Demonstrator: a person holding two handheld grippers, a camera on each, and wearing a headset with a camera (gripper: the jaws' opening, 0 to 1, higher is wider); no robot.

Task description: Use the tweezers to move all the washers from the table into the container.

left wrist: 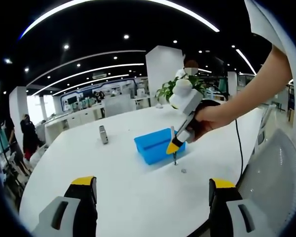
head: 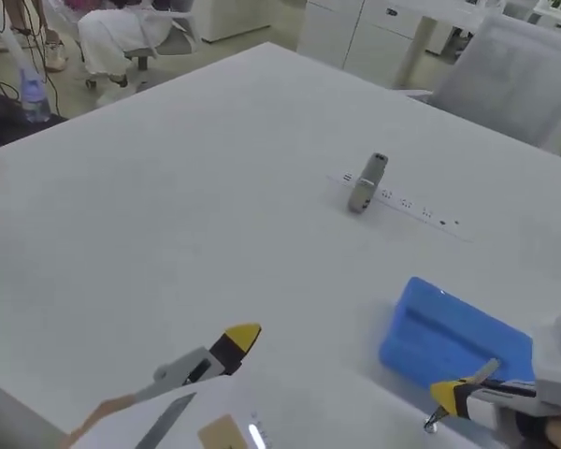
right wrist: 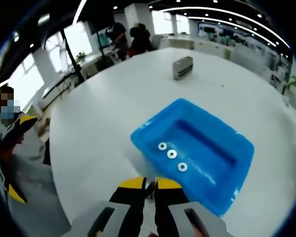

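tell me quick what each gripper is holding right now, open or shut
Left gripper: open, holding nothing.
Right gripper: shut on the tweezers.

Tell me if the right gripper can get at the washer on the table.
Probably yes: the washer lies in the open just beyond the tweezers held in the right gripper, nothing between.

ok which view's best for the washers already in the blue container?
Right gripper view: it looks down into the blue container, with three washers in a row on its floor. Head and left gripper views catch the container side-on; its contents can't be made out.
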